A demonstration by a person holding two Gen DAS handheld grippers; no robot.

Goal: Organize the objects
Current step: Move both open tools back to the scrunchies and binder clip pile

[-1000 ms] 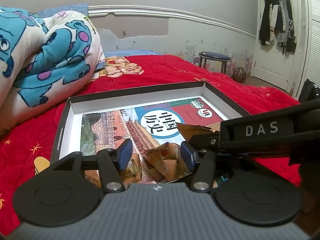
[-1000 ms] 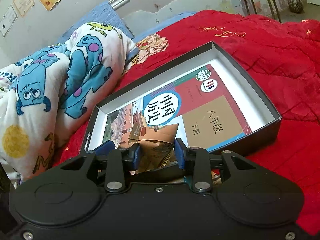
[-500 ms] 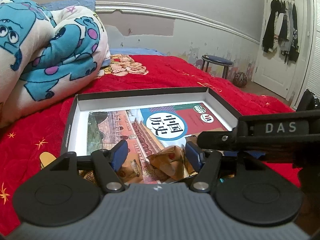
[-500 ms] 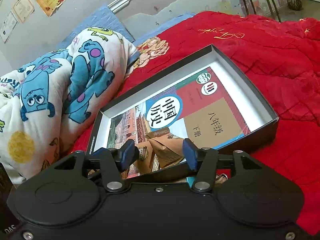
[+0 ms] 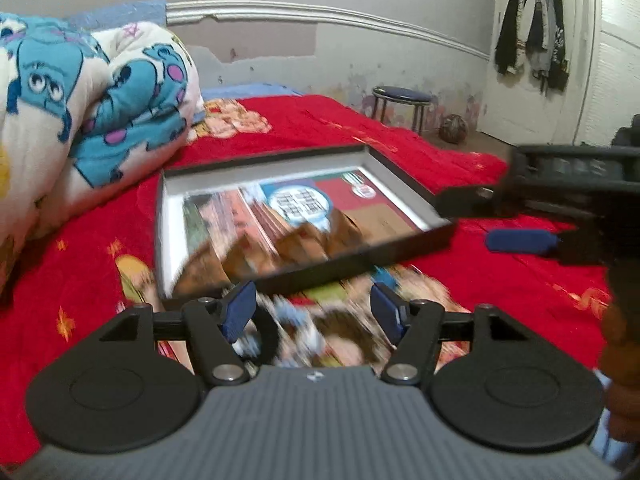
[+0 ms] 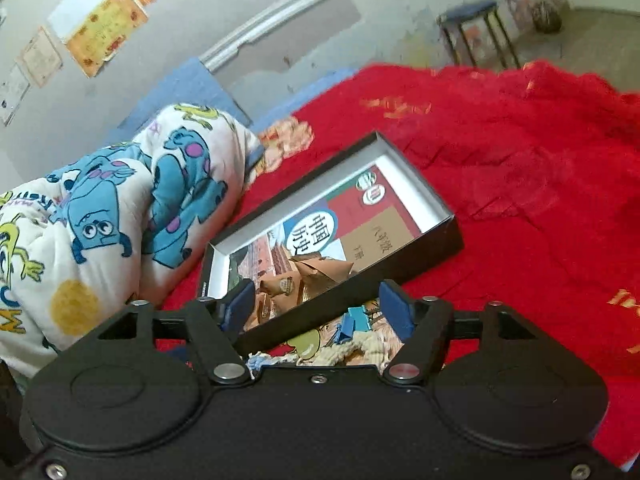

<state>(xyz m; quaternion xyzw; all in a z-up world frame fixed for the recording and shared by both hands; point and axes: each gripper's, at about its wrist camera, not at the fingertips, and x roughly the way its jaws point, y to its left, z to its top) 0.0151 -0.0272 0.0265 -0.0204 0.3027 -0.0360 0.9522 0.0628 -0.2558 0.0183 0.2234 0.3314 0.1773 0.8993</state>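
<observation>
Box (image 6: 432, 254), black, shallow, white-lined: you find it lying open on the red bedspread (image 6: 520, 152), just beside the rolled cartoon-print quilt (image 6: 120, 216).

Contents, item one: a textbook (image 6: 372, 220) with a red and tan cover, flat on the floor of the box and filling most of it.

Contents, item two: crumpled brown paper wrappers (image 6: 312, 276), heaped on the book at the near end of the box; in your left view they are blurred (image 5: 288, 248).

Loose items outside the box, against its near wall: a blue binder clip (image 6: 352, 324) and a length of pale cord (image 6: 352, 350), both on a printed patch of the bedspread.

Left gripper (image 5: 314, 314): you hold it above the loose items, short of the box's near wall. Its jaws stand apart with nothing between the blue pads.

Right gripper (image 6: 320, 308): its jaws are opening, and nothing is pinched between them; the box's near wall and the clip show through the gap. In your left view it reaches in from the right edge (image 5: 520, 236), off the box's right corner.

Background: a round stool (image 5: 402, 98) against the far wall, a ball (image 5: 454, 128) on the floor near it, dark clothes (image 5: 532, 28) hung on a white door, certificates (image 6: 104, 28) pinned to the wall.
</observation>
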